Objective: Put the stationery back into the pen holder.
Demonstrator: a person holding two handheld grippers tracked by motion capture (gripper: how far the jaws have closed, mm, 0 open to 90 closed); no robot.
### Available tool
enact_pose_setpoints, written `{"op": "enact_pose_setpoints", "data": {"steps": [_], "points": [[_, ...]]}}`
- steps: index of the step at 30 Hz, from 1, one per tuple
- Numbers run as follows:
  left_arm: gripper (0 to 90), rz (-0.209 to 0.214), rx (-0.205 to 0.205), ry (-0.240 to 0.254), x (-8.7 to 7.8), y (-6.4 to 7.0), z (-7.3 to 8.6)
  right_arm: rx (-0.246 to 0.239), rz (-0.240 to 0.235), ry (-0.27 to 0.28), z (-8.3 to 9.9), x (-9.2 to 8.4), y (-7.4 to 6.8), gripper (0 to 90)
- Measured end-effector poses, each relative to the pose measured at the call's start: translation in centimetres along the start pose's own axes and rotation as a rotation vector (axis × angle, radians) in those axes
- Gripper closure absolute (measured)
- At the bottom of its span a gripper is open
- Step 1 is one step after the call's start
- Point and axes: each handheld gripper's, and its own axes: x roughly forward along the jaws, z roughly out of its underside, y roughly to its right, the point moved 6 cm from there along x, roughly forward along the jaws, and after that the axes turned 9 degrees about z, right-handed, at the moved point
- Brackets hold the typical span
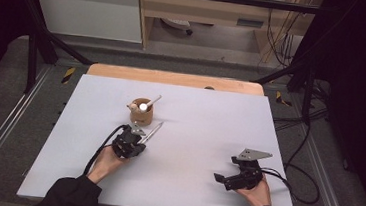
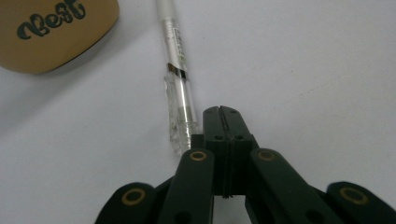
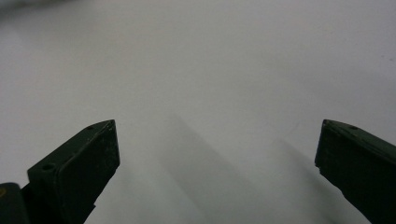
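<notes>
A clear pen [image 2: 177, 70] lies on the white table, running up towards a tan wooden cup [image 2: 51, 32] with dark lettering. My left gripper [image 2: 221, 112] is shut, pads pressed together with nothing between them. The pen's clear end rests just left of the closed jaws. In the high view the cup [image 1: 141, 112] holds a white-handled utensil, with the pen [image 1: 152, 132] below and to its right and the left gripper [image 1: 137, 135] beside the pen. My right gripper [image 1: 220, 179] rests near the front right of the table. Its jaws [image 3: 217, 135] stand open over bare table.
The white tabletop [image 1: 203, 135] has a wooden strip along its far edge. Black cables trail from both grippers, the right one looping off the table's right side. Metal frame rails run along both sides of the table.
</notes>
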Motion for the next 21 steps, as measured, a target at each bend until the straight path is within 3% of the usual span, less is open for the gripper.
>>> {"op": "enact_pose_setpoints", "data": {"steps": [6, 12, 15, 21], "points": [[82.2, -0.004, 0.036, 0.047, -1.2, 0.1, -0.8, 0.001, 0.001, 0.004, 0.0, -0.1, 0.0, 0.6], [64.0, -0.020, 0.039, 0.063, -1.8, -0.4, -1.7, 0.000, 0.004, 0.000, 0.0, 0.0, 0.1, 0.6], [51.9, -0.048, 0.039, 0.059, -1.8, -0.9, -2.2, 0.000, 0.004, 0.001, 0.0, 0.0, 0.0, 0.6], [32.8, -0.052, 0.017, 0.038, -1.3, -1.4, -3.6, 0.000, 0.003, -0.002, 0.0, 0.0, 0.0, 0.6]]}}
